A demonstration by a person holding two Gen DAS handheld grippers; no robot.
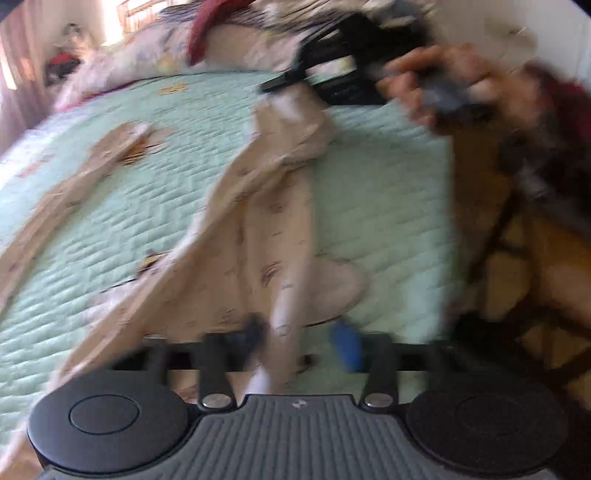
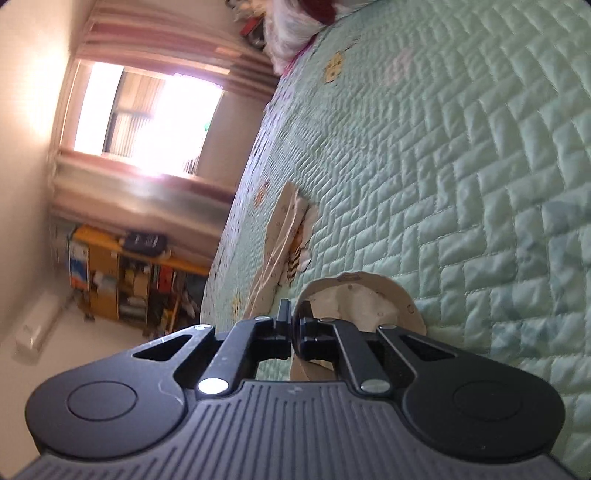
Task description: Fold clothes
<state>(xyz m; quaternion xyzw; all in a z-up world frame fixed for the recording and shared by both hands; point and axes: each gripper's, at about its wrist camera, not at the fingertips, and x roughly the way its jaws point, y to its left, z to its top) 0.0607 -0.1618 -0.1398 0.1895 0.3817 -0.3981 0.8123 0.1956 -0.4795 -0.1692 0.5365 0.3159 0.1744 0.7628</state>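
A beige printed garment hangs stretched above the mint quilted bed. Its top end is pinched in my right gripper, which a hand holds up at the far side. The lower end runs down between the blue-padded fingers of my left gripper. That gripper's jaws stand apart, with a gap on the right of the cloth, though the picture is blurred. In the right wrist view my right gripper is shut on a fold of the garment, low over the quilt.
A heap of other clothes, with a dark red piece, lies at the bed's far end. Floor and a dark chair frame are beyond the bed's right edge. A bright window and a cluttered shelf stand past the bed.
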